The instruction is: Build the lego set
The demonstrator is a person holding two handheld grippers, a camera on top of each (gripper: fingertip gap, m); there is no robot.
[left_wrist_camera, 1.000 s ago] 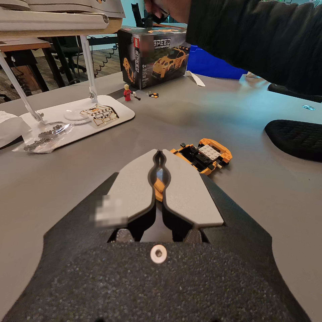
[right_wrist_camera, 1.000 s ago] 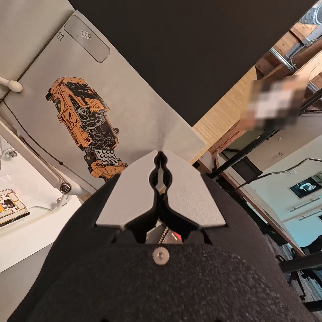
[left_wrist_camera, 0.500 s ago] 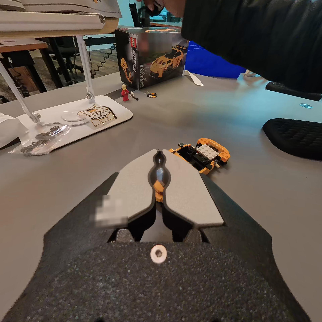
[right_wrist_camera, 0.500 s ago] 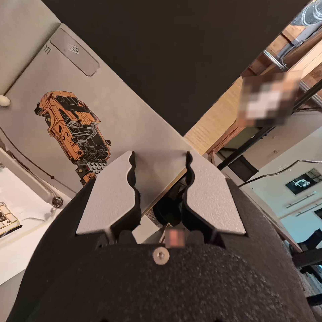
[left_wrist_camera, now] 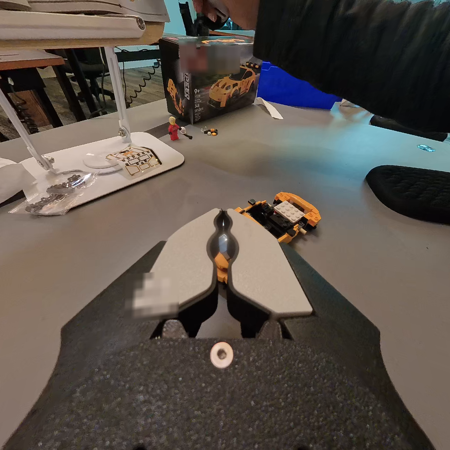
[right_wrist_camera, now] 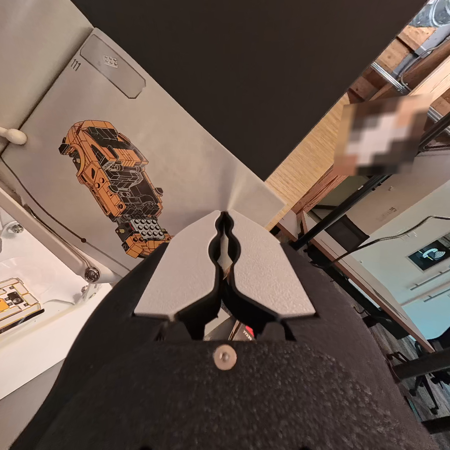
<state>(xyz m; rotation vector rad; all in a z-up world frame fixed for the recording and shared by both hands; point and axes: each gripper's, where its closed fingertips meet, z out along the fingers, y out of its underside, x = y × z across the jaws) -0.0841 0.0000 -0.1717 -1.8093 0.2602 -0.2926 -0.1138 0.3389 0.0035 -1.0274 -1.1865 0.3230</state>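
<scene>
Orange-and-black lego car lies on the grey surface at frame centre, long axis running lower left to upper right; grey studded plate toward the upper-right end, lower-left end hidden under the left gripper. Left fingers closed together above that end, tips meeting; whether they grip the car, cannot tell. Right gripper fingers pinched on the corner of the instruction page, upper left of its frame.
</scene>
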